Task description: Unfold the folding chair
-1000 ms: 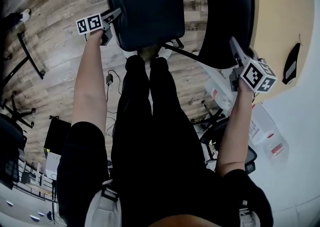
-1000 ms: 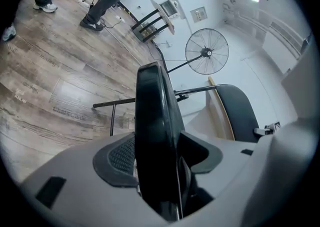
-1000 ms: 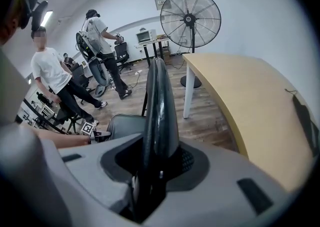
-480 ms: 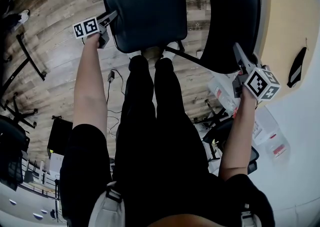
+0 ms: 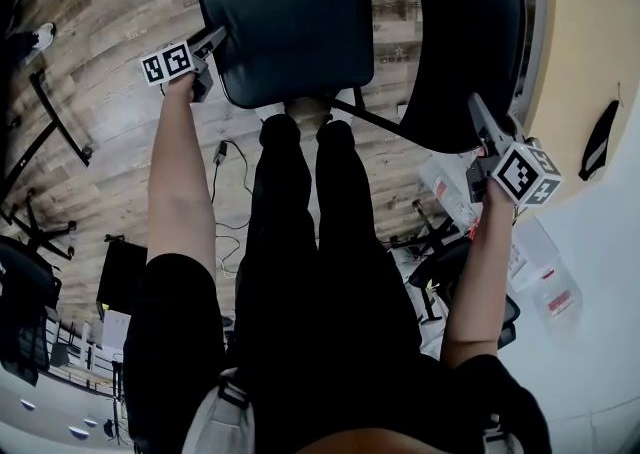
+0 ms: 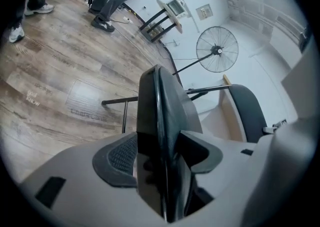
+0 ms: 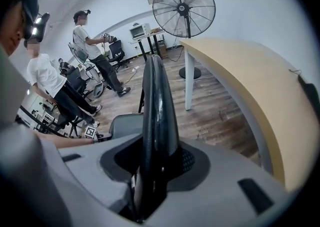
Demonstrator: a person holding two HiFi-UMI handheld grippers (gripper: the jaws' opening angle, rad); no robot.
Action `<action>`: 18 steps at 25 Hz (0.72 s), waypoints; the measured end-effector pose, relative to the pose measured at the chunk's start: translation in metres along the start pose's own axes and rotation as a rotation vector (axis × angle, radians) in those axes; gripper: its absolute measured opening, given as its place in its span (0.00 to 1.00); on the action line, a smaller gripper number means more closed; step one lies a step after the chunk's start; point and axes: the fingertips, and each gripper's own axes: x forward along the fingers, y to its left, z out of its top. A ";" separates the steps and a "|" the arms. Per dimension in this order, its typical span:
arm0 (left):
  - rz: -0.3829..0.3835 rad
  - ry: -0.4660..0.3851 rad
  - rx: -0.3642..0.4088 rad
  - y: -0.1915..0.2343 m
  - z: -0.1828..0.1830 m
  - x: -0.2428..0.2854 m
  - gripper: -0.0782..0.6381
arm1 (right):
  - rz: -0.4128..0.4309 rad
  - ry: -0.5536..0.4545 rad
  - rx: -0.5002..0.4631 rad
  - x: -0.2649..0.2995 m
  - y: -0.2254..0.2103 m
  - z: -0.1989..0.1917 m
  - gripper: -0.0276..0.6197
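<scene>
Currently the folding chair [image 5: 440, 72] stands on the wood floor [image 5: 110, 62] directly in front of the person's legs [image 5: 310, 242], partly opened: the black padded seat [image 5: 285, 22] lies far left, the black backrest [image 5: 465, 22] far right, and thin black frame tubes run between them. Left gripper [image 5: 215, 39] is at the near left corner of the seat; in the left gripper view the seat's edge [image 6: 160, 106] runs edge-on between the jaws and both pads press on it, so the left gripper [image 6: 159, 156] is closed on the seat at a moderate opening. Right gripper [image 5: 475, 107] is at the near right edge of the backrest; in the right gripper view the backrest rim [image 7: 156, 106] sits between the pads, clamped, with the jaws set narrower. A curved tan tabletop [image 5: 580, 32] lies to the right of the chair, just beside the backrest. A pedestal fan [image 7: 183, 2] stands at the far end of that tabletop.
</scene>
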 end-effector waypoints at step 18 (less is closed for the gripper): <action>0.158 -0.022 0.120 -0.016 0.015 -0.055 0.56 | -0.047 -0.162 -0.098 -0.041 0.003 0.043 0.39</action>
